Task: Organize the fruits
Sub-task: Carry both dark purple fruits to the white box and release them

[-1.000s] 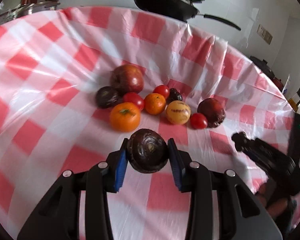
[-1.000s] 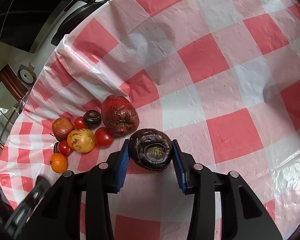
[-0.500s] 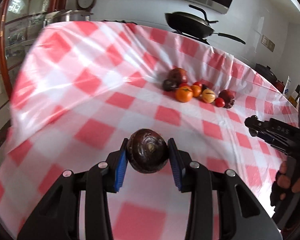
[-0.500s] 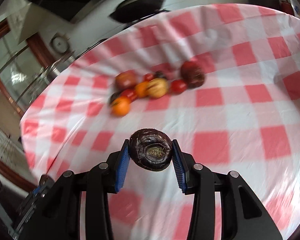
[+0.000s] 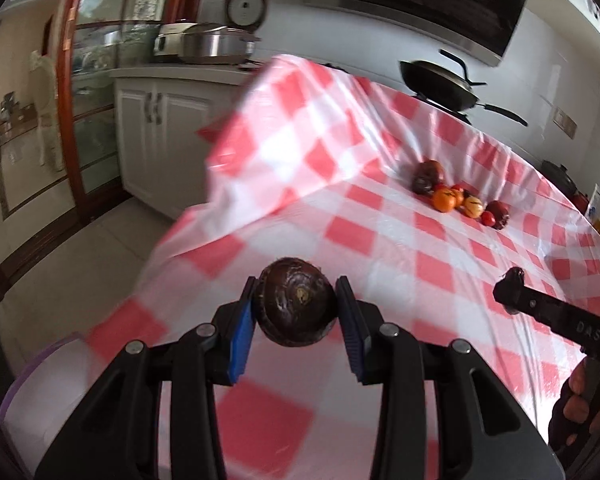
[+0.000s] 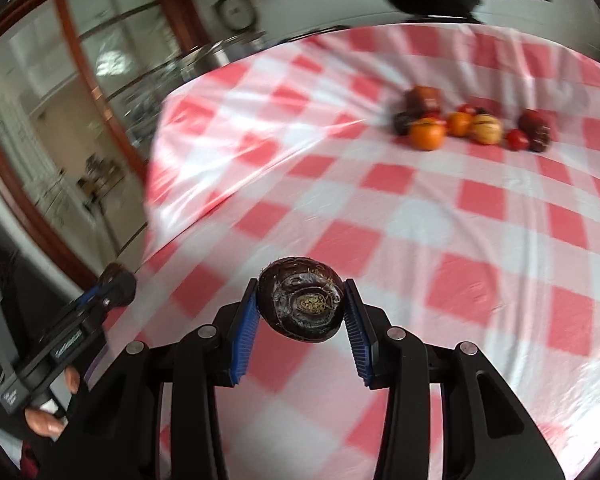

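Transport step, by judgement: left gripper (image 5: 296,310) clamps a dark round fruit (image 5: 295,307) at lower centre; right gripper (image 6: 300,306) clamps a second dark fruit (image 6: 302,304); fruit pile (image 6: 472,126) lies upper right on the checked tablecloth (image 6: 420,216); next move calls for a drop-off spot, possibly the white container (image 5: 56,392) at lower left.

Two dark held fruits (image 5: 296,304) (image 6: 302,305), two oranges (image 6: 427,134), one pan (image 5: 440,84).

Blurred cluster, cropped edges

The fruit cluster (image 6: 472,126) at the counter's far side is smeared by motion blur in the right wrist view, its small pieces indistinguishable; a purple-rimmed white container (image 5: 56,396) is cut off at the left wrist view's lower left edge.
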Available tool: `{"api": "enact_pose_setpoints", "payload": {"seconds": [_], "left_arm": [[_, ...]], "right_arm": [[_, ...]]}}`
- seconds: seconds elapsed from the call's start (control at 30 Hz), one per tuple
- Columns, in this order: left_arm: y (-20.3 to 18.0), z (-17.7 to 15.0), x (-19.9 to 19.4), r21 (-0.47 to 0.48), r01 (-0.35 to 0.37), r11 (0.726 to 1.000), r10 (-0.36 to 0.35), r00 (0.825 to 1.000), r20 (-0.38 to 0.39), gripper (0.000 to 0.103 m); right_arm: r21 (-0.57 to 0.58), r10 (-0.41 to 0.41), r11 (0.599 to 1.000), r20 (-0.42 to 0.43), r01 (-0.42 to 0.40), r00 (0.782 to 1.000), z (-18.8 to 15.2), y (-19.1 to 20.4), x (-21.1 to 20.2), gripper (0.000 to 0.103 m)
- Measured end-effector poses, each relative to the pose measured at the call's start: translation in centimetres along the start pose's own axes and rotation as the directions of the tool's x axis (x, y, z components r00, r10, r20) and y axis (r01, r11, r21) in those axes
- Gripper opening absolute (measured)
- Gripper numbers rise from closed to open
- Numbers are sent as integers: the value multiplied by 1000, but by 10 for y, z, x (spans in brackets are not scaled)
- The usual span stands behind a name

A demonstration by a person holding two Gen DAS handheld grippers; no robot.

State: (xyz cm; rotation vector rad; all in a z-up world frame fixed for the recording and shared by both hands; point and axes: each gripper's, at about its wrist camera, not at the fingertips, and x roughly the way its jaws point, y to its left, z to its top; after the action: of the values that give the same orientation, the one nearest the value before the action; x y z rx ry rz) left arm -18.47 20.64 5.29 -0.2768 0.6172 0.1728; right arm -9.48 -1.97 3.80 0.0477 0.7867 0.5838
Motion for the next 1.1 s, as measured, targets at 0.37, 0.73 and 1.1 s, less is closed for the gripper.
{"api": "enact_pose_setpoints", "payload": {"seconds": [0.37,0.73,1.1], "left_arm": [[99,-30,-61,-112,-123,986,127,991,30,39],[188,-72,-77,-235,-231,944,227,973,-43,39],[243,-125,-16,-225,-429,875,349,880,-322,39]], "right_arm": [[-287,110,949,-91,-132,990,-39,122,8,41],[-548,160,794,-229,-263,960,-100,230,34,41],[-707,6,592,-476,-386,880,-203,295,118,41]]}}
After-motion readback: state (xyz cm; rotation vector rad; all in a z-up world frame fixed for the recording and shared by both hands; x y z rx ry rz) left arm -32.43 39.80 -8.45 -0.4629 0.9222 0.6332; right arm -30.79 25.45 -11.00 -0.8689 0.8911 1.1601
